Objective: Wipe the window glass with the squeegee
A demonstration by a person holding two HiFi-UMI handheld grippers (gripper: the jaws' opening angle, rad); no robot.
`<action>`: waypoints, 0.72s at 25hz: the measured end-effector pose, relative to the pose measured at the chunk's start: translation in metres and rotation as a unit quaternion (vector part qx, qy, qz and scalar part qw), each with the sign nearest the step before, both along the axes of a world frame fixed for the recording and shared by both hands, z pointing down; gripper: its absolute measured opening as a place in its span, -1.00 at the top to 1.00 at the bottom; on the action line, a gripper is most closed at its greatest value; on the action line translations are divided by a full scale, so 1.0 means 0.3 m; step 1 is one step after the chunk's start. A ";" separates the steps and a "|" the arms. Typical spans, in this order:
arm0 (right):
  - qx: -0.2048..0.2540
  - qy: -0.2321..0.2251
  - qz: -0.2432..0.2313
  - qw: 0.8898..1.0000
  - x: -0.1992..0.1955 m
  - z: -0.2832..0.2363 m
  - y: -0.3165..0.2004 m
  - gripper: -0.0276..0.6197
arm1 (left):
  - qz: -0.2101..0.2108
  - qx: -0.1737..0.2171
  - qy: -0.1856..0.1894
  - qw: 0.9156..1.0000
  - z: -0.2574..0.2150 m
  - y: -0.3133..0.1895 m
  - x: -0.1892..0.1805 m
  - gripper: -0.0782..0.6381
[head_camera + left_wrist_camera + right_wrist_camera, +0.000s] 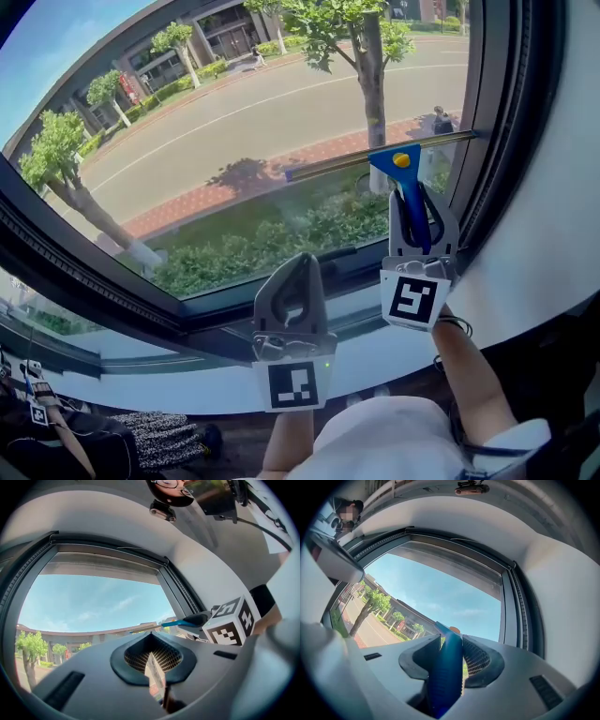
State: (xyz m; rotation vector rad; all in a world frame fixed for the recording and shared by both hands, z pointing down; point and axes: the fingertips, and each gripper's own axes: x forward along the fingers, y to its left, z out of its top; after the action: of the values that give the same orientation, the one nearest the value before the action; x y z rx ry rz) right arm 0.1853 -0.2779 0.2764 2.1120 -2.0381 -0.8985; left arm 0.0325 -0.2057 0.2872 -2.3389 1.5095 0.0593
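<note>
Risks:
- The right tool [422, 220] is clamped on the handle only, well below the head. A long lever with a narrow hold: the squeegee [398, 161] could twist in the jaws under wiping pressure, lifting one blade end and leaving streaks.
- The blade's right end sits at or against the right window frame [506, 112]. A pull further right would likely jam or knock it there.
- Uneven pressure: I cannot confirm that the full blade is on the window glass [234, 122].
- The left tool [298, 267], jaws together with nothing between them, hangs near the sill to the left and gives no support.

Task's thing: blue plastic handle, ribbed in the right gripper view, filling the gap between the right tool's jaws [449, 644]. Wedge-shaped blue head with an orange knob. A long, thin metal-coloured blade runs left from the head, slightly tilted, its left end lower. It sits on the right part of the pane, about mid-height.
</note>
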 end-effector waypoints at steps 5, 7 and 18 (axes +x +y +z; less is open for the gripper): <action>-0.019 -0.002 0.000 1.000 -0.001 0.064 0.001 0.45 | 0.004 0.000 -0.018 1.000 0.018 0.003 0.007 0.78; -0.025 0.000 0.000 1.000 0.001 0.088 0.003 0.45 | 0.005 -0.002 -0.021 1.000 0.028 0.007 0.009 0.78; -0.072 -0.022 0.005 0.997 0.010 0.194 0.005 0.45 | 0.012 -0.006 -0.052 0.999 0.038 0.010 0.020 0.78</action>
State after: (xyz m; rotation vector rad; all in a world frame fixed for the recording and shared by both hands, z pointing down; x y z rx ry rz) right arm 0.1884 -0.2764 0.3347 2.0835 -2.0427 -0.6872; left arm 0.0385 -0.2028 0.2988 -2.3325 1.4351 -0.0649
